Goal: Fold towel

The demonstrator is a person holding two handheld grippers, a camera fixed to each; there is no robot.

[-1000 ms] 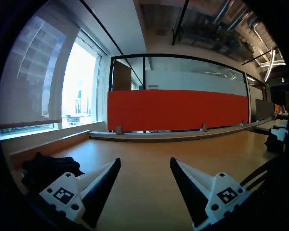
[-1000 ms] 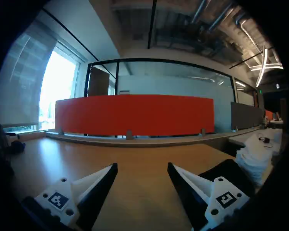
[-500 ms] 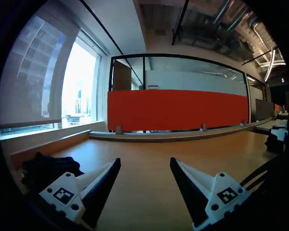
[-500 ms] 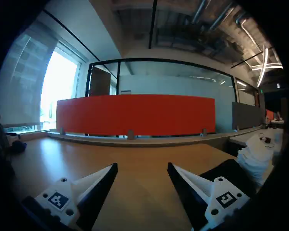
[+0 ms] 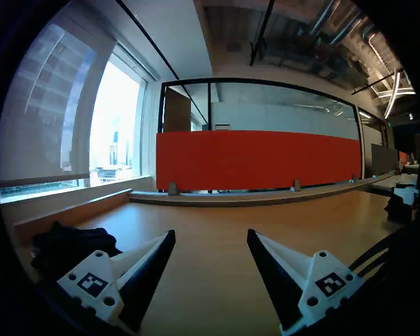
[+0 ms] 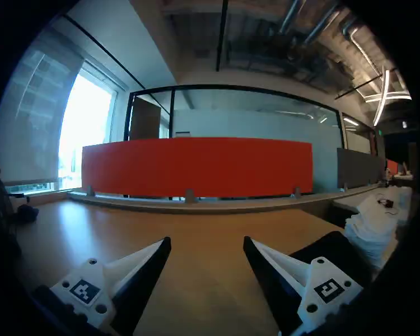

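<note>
Both the left gripper (image 5: 210,232) and right gripper (image 6: 206,239) have jaws spread wide, nothing between them, just wooden worktop (image 5: 210,213) ahead. Best guess for the towel: the dark crumpled heap (image 5: 70,243) at lower left of the left gripper view, partly hidden behind a finger. Could instead be the white folded stack (image 6: 372,227) at the right edge of the right gripper view. Soft, light, floppy either way, so I'd pinch a corner. Can't make out any edges on that heap though.
</note>
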